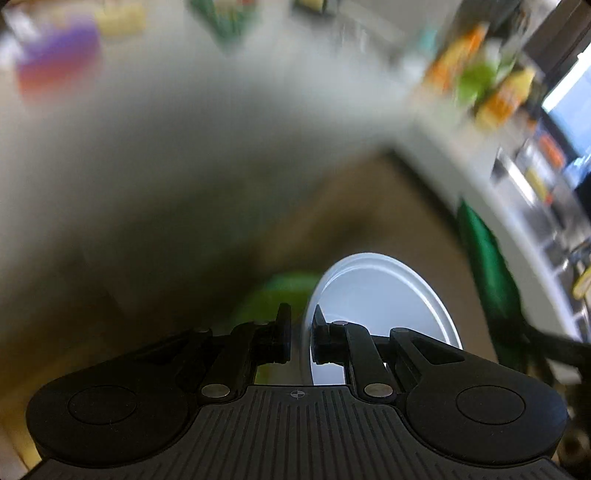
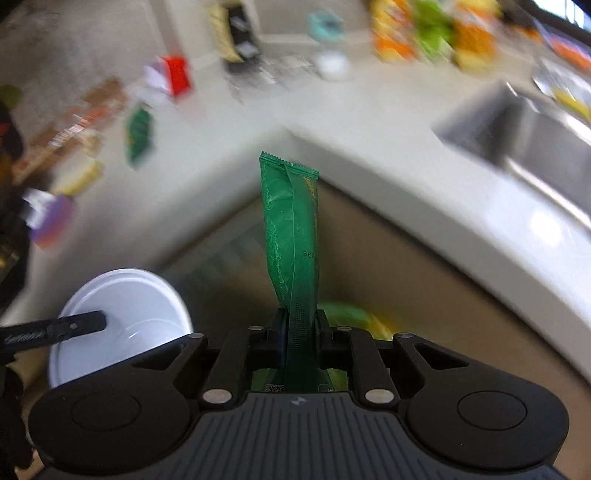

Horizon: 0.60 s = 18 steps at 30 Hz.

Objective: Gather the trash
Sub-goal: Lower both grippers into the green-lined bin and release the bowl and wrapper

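Note:
My left gripper is shut on the rim of a white paper cup, which tips sideways with its mouth to the right. The same cup shows at lower left in the right wrist view, with a left finger across its rim. My right gripper is shut on a long green snack wrapper that stands up between the pads. That wrapper also appears blurred at the right of the left wrist view. Both grippers hang off the corner of a white counter, over a blurred green and yellow mass below.
Several wrappers and packets lie on the counter, among them a green packet, a red and white one and a purple one. A steel sink is at the right. Orange and green bags stand at the back.

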{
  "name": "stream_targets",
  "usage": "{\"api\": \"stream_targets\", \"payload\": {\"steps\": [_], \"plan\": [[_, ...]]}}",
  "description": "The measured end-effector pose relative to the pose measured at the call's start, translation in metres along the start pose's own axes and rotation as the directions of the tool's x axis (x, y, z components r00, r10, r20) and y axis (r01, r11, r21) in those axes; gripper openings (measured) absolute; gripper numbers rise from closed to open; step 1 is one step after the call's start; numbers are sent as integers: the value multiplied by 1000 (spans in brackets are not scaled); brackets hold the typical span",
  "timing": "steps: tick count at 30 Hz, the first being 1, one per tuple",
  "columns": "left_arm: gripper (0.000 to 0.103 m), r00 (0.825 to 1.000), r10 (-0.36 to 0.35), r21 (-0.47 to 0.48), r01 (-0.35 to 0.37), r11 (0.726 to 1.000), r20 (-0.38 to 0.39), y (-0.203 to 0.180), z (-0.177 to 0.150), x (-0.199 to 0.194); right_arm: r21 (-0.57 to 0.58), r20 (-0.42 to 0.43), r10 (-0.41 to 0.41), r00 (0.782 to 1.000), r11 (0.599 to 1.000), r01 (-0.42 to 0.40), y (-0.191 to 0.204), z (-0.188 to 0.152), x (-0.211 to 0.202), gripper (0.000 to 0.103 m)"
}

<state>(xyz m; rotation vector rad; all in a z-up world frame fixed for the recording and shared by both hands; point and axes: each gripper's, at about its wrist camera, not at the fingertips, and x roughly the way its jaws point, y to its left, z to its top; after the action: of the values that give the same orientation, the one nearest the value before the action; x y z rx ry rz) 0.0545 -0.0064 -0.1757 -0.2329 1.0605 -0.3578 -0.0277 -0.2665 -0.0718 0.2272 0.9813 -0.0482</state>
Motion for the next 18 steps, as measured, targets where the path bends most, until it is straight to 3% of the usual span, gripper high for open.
{"api": "stream_targets", "payload": {"steps": [6, 11, 15, 17, 18], "plan": [[13, 978, 84, 5, -85, 996, -192, -3, -36, 150, 110, -144, -60, 988, 991, 76, -63, -81, 21, 14], [13, 939, 190, 28, -190, 981, -288, 9, -55, 269, 215, -295, -92, 951, 963, 161, -106, -140, 70, 14], [14, 903, 282, 112, -259, 959, -324, 15, -72, 338, 216, -319, -96, 943, 961, 171, -121, -163, 99, 14], [13, 906, 255, 93, -238, 967, -337, 25, -78, 360, 204, -325, -101, 940, 963, 175, -124, -170, 110, 14], [18, 912, 227, 76, -215, 974, -341, 30, -79, 368, 199, -332, -108, 937, 963, 181, -124, -173, 116, 14]]}}
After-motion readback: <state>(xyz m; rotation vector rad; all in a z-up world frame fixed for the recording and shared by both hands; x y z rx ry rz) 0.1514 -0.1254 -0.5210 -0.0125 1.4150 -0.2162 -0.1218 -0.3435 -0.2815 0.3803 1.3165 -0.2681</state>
